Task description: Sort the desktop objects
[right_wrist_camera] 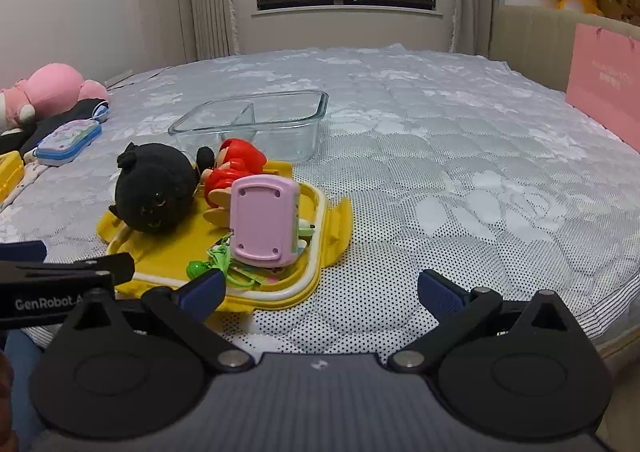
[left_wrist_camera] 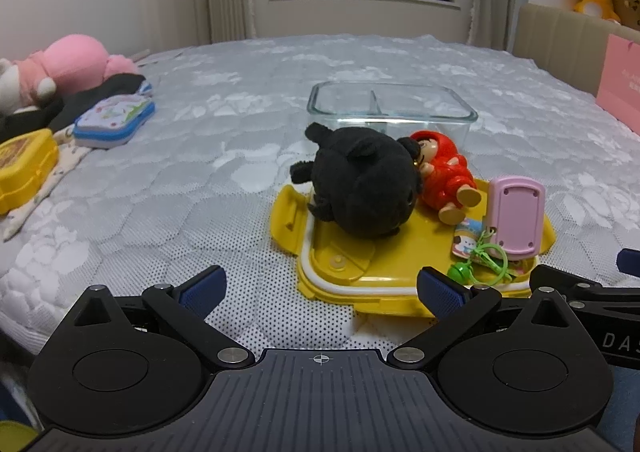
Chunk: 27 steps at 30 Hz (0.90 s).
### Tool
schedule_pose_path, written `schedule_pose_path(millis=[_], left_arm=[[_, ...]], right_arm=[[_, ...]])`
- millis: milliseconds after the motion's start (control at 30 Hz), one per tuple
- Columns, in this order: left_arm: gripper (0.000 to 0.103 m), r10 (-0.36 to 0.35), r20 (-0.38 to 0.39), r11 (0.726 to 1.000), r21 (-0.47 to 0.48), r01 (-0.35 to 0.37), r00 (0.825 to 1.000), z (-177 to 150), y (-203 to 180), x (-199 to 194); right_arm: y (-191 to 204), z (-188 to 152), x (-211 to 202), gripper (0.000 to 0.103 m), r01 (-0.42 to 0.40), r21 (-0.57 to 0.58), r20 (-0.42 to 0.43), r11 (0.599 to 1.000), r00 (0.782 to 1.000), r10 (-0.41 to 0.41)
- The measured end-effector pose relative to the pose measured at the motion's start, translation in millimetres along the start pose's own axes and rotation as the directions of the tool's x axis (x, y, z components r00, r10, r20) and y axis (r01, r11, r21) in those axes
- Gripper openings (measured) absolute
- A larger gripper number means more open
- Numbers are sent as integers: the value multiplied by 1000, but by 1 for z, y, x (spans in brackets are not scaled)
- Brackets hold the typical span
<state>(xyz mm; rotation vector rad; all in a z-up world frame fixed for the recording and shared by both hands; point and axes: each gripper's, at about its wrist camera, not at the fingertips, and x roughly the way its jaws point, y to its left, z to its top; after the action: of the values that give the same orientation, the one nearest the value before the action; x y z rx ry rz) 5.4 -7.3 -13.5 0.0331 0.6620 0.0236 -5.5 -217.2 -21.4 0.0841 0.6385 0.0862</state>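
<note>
Bed (left_wrist_camera: 200, 179), quilted grey cover: yellow lid (left_wrist_camera: 400, 276), glass container (left_wrist_camera: 392, 107), blue case (left_wrist_camera: 114, 121), yellow box (left_wrist_camera: 24, 167) laid directly on it.

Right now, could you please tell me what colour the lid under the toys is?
The lid is yellow with a white seal; the left wrist view shows it best.

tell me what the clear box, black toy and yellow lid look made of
Clear box: likely glass, thick glossy see-through walls and divider. Black toy: plush fabric, matte and fuzzy. Yellow lid: apparently smooth hard plastic, with a white seal ring that may be rubber.
</note>
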Motion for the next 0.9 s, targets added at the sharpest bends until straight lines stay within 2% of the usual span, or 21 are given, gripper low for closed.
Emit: schedule_pose_path(millis=[233, 900], left_arm=[[103, 5, -19, 1000, 5, -5, 1000, 0, 1, -2], [103, -3, -48, 1000, -5, 3, 999, -3, 3, 0]], right_arm=[[5, -2, 0, 103, -16, -14, -7, 1000, 1000, 16], [-2, -3, 12, 103, -18, 41, -67, 999, 998, 21]])
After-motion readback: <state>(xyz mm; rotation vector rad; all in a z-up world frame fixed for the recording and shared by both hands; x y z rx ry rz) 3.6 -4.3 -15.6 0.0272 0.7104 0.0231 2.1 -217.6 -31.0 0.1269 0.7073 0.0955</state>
